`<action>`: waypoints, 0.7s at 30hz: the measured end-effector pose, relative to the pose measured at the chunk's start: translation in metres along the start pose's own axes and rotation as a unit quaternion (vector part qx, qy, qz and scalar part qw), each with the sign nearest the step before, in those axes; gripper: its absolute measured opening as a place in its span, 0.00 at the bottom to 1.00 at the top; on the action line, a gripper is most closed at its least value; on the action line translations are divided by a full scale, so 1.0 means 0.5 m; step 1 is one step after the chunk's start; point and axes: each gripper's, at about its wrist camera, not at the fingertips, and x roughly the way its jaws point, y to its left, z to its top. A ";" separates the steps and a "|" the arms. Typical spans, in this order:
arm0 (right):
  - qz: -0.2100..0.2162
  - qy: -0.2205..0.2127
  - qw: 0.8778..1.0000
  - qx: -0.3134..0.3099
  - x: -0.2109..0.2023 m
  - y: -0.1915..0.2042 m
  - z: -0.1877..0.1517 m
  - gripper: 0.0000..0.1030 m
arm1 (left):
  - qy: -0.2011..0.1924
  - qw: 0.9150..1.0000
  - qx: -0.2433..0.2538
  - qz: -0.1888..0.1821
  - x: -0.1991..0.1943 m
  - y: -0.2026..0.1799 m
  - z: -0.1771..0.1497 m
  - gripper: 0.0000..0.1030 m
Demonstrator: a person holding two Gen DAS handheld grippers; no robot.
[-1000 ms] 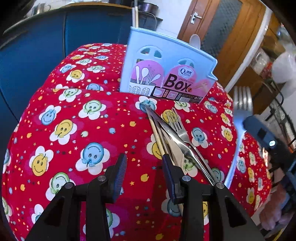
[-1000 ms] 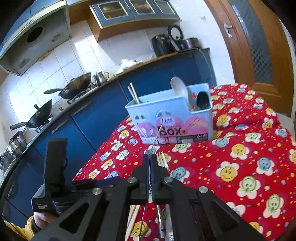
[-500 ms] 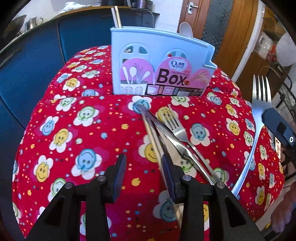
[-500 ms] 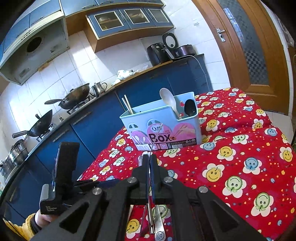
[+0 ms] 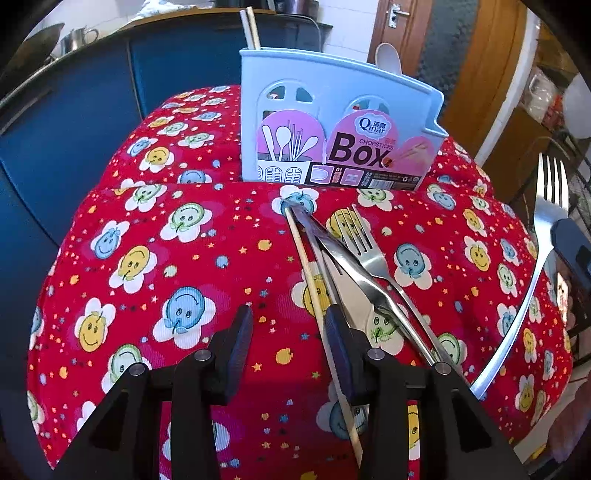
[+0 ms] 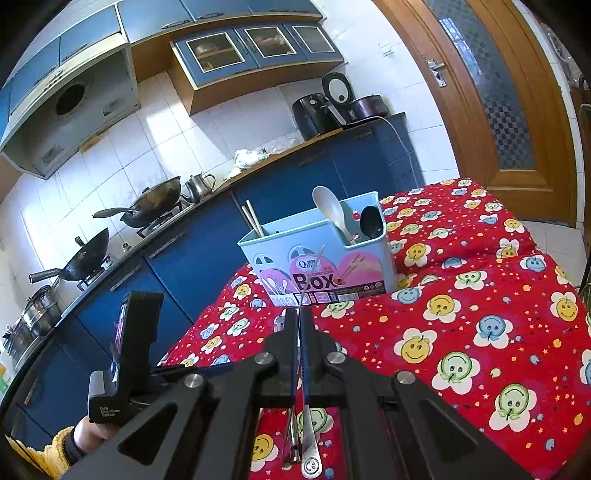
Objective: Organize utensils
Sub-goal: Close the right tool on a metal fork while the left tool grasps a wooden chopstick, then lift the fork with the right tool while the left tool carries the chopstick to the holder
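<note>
A light blue utensil box (image 5: 340,122) stands on the red smiley tablecloth (image 5: 166,266), holding chopsticks (image 5: 249,26) and a white spoon (image 5: 388,57). It also shows in the right wrist view (image 6: 321,266). A knife (image 5: 343,258), a fork (image 5: 369,251) and a wooden chopstick (image 5: 308,273) lie in front of the box. My left gripper (image 5: 288,328) is open just above the cloth, its right finger beside the chopstick. My right gripper (image 6: 299,321) is shut on a steel fork (image 5: 532,258), held up in the air with its tines upward.
Blue kitchen cabinets (image 6: 207,258) run behind the table, with woks (image 6: 155,199) on the stove. A wooden door (image 6: 498,92) stands at the right. The table edge drops off at left and right.
My right gripper has lifted the fork higher and drawn back from the box. My left gripper has shifted slightly left, staying open.
</note>
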 end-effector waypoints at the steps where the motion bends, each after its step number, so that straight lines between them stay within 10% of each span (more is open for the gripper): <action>1: 0.000 0.000 1.000 -0.001 0.000 0.000 0.000 0.03 | 0.002 1.000 0.004 0.002 0.002 -0.004 0.001 0.42; 5: -0.001 0.000 1.000 -0.003 -0.002 0.001 0.000 0.03 | 0.011 0.999 0.038 0.019 0.018 -0.023 0.019 0.41; 13: -0.003 -0.007 1.000 -0.007 -0.017 0.008 0.008 0.03 | 0.051 0.998 0.047 -0.007 0.048 -0.013 0.080 0.08; 21: -0.005 -0.017 1.000 -0.007 -0.026 0.011 0.015 0.03 | 0.050 0.997 -0.014 -0.057 0.035 0.044 0.073 0.04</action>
